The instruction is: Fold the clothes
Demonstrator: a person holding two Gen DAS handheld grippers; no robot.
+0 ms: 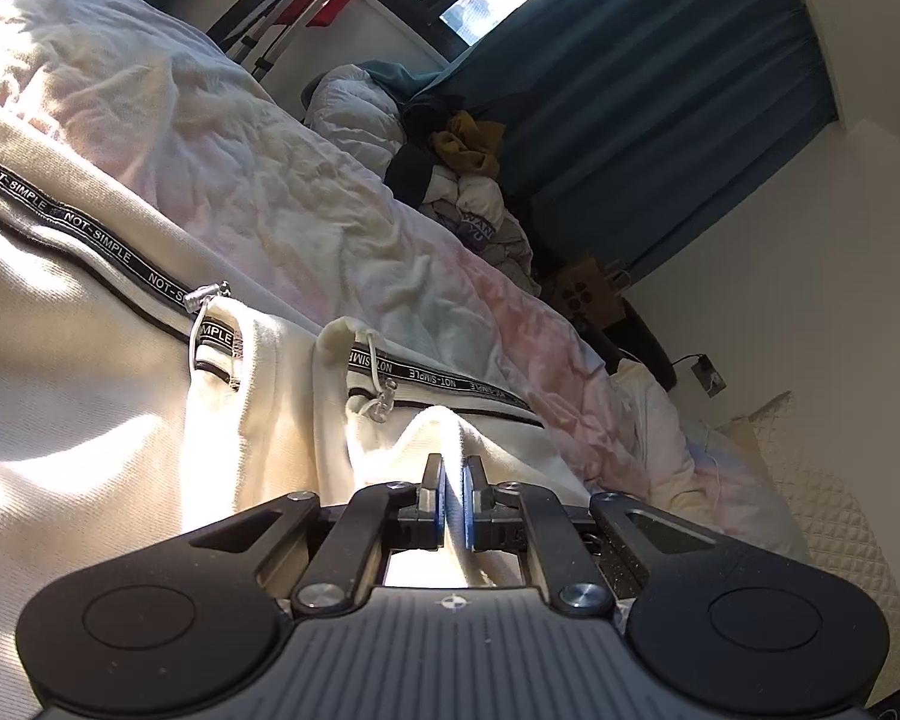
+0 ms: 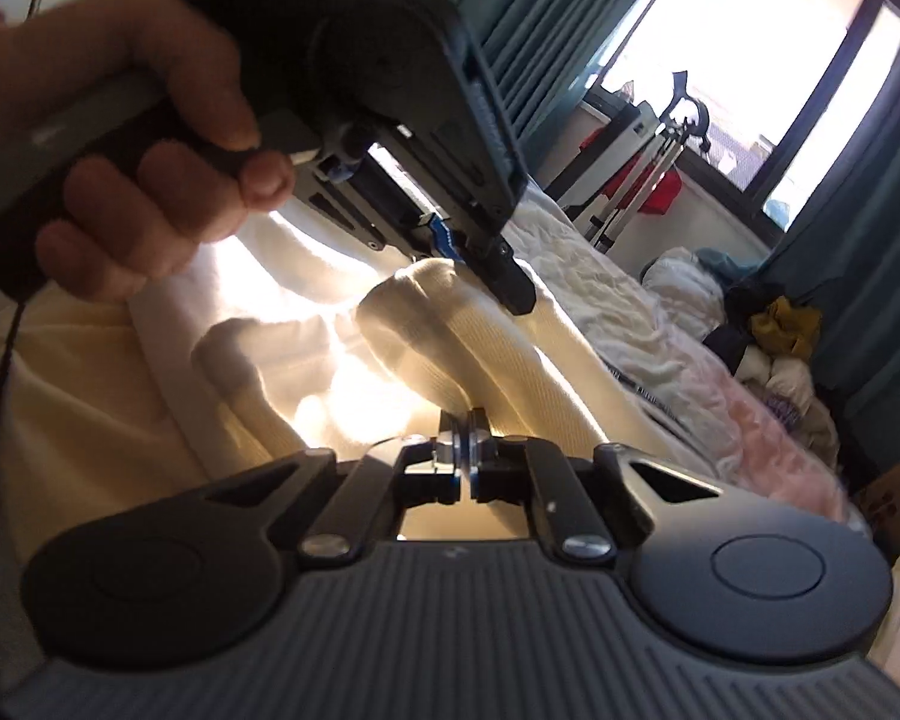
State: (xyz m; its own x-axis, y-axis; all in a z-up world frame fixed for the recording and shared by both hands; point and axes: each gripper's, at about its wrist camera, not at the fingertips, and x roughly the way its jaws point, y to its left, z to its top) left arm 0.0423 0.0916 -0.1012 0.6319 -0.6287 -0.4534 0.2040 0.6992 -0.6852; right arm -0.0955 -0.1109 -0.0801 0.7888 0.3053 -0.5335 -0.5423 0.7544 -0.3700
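Two grippers pinch the cream garment point(image 1: 120, 420) lying on the bed point(image 1: 306, 192): left gripper point(image 1: 455, 483) and right gripper point(image 2: 463, 450), fingers nearly closed on folds. The garment's outline runs off-frame; glare hides detail.

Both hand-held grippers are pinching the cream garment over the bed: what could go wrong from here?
1. The left hand-held gripper pinches only a narrow ridge of the cream garment, which might slip out.
2. The right hand-held gripper grips close by, so the fabric may bunch.
3. The drawstring toggle hangs loose nearby and could snag.
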